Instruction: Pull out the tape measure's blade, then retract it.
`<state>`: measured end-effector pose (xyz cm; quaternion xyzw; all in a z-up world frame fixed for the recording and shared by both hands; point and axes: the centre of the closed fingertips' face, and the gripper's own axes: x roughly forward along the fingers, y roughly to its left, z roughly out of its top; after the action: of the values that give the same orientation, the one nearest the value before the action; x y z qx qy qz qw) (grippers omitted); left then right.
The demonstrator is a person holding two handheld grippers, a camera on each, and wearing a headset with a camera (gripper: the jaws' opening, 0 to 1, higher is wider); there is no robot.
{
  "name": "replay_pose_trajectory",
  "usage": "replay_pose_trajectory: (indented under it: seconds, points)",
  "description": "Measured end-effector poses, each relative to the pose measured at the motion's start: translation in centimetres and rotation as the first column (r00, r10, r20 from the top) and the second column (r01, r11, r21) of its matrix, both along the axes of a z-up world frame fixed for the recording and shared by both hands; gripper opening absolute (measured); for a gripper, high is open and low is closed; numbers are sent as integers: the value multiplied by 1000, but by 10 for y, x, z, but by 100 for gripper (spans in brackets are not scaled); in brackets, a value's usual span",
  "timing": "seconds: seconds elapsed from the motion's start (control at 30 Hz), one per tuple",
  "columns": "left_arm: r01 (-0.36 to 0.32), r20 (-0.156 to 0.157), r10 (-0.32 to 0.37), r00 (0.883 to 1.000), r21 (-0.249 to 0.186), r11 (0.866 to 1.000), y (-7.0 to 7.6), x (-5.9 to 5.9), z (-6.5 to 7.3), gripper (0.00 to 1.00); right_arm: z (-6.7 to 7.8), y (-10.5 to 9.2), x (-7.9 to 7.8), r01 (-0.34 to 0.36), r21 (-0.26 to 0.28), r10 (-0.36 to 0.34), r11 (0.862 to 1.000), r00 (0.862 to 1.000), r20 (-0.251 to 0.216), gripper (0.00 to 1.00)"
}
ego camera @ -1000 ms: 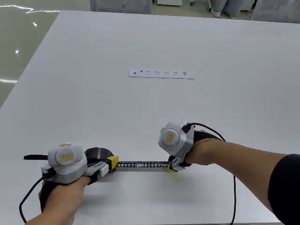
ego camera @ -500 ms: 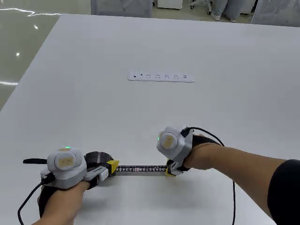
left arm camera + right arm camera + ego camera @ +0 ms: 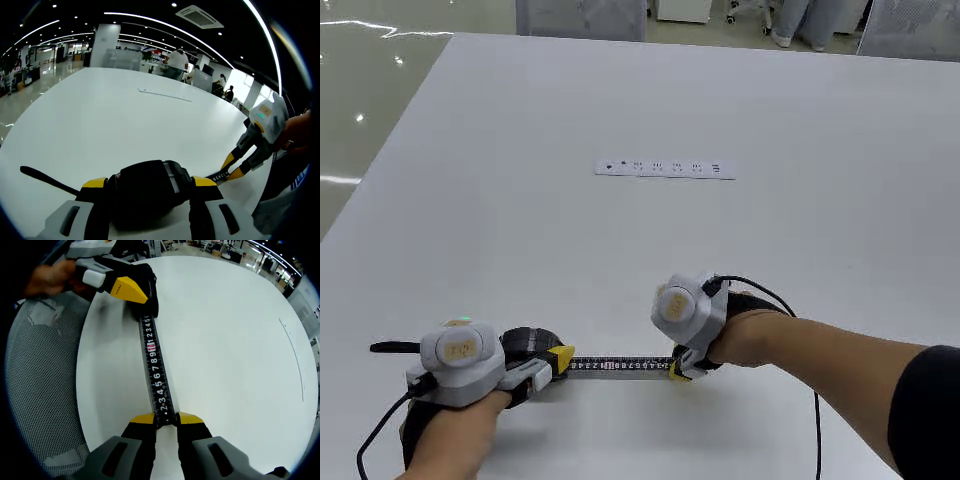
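Left hand-held gripper [image 3: 545, 366] [image 3: 150, 182], lower left of the head view: jaws clenched on either side of the black tape measure [image 3: 528, 343] [image 3: 145, 192], yellow tips flanking the case. Right hand-held gripper [image 3: 678, 370] [image 3: 167, 419], lower centre: jaws pinched together on the free end of the blade [image 3: 620, 365] [image 3: 155, 370]. The blade lies flat on the white desk [image 3: 620, 250] and runs straight btwn the two grippers, w/ printed numerals facing up in the right gripper view. A black strap [image 3: 395, 347] [image 3: 47, 180] trails from the case toward the left edge. A white power strip [image 3: 665, 168] lies well apart, in the upper centre. Cf. 1.0 s ago: the exposed blade span is slightly shorter and the right hand-held gripper sits nearer the case; both grips are unchanged.
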<state>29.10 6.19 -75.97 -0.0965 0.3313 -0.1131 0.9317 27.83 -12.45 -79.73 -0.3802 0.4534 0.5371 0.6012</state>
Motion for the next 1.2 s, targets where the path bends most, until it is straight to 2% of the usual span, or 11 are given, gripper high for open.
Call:
replay_pose_trajectory:
  seconds: [1.2]
  points:
    - [-1, -1, 1, 1000, -5, 1000, 0, -1, 0, 60, 0, 14, -1, -1, 16, 1, 1000, 1000, -1, 11]
